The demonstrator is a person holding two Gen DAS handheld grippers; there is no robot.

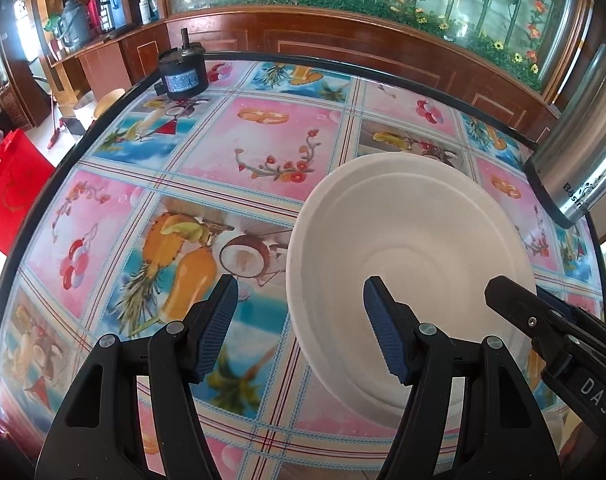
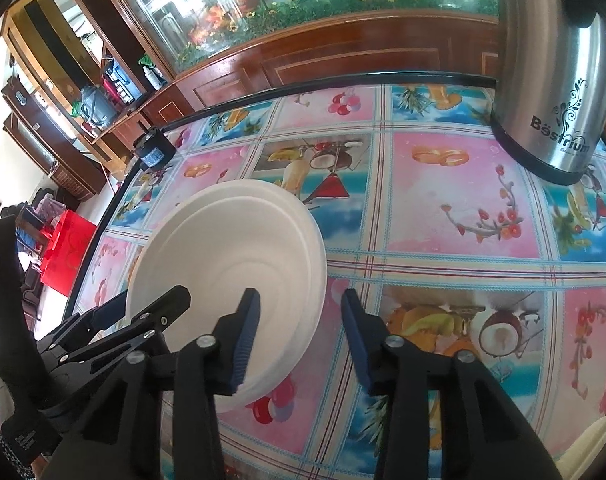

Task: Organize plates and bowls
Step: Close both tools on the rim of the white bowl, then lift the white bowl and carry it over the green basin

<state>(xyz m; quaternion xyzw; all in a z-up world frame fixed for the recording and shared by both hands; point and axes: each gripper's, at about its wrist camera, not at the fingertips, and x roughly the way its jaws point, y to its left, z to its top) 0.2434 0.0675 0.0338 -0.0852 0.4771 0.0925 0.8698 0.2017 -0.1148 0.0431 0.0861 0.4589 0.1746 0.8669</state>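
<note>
A stack of white bowls (image 1: 415,264) sits on the table with the fruit-pattern cloth (image 1: 175,208). My left gripper (image 1: 301,324) is open, straddling the stack's left rim, one finger inside the bowl and one outside. The stack also shows in the right wrist view (image 2: 231,264). My right gripper (image 2: 299,336) is open, straddling the stack's right rim. The right gripper's finger (image 1: 543,324) reaches in from the right in the left wrist view. The left gripper's fingers (image 2: 143,320) show at the left of the right wrist view.
A steel kettle (image 2: 551,80) stands at the table's far right, also in the left wrist view (image 1: 583,144). A small black motor (image 1: 183,72) sits at the far left edge. A wooden cabinet (image 1: 343,44) with glass panels runs behind the table. A red bag (image 1: 11,188) is on the floor.
</note>
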